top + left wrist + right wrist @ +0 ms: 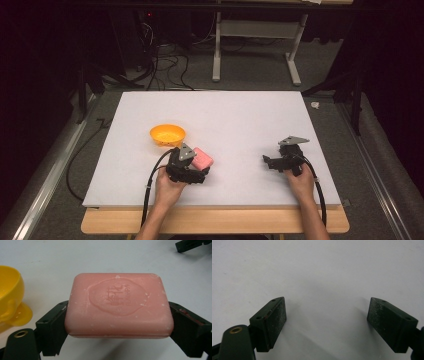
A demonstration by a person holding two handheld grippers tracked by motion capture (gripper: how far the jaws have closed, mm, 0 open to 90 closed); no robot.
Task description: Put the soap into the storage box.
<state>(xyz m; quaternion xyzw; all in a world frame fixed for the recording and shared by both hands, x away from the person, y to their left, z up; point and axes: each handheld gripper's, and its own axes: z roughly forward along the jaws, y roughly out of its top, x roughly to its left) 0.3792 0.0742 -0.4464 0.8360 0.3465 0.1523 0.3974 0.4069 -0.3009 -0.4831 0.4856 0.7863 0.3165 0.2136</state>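
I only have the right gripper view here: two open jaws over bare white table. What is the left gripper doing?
Observer: The left gripper has its jaws closed on the two short ends of a pink soap bar.
Operator: Anything near it I should know about?
Observer: A yellow bowl sits on the white table just beyond the left gripper, apart from the soap.
Operator: And where is my right gripper relative to all that?
Observer: The right gripper is off to the soap's right in the high view, well apart from it, with its open jaws pointing toward the soap.
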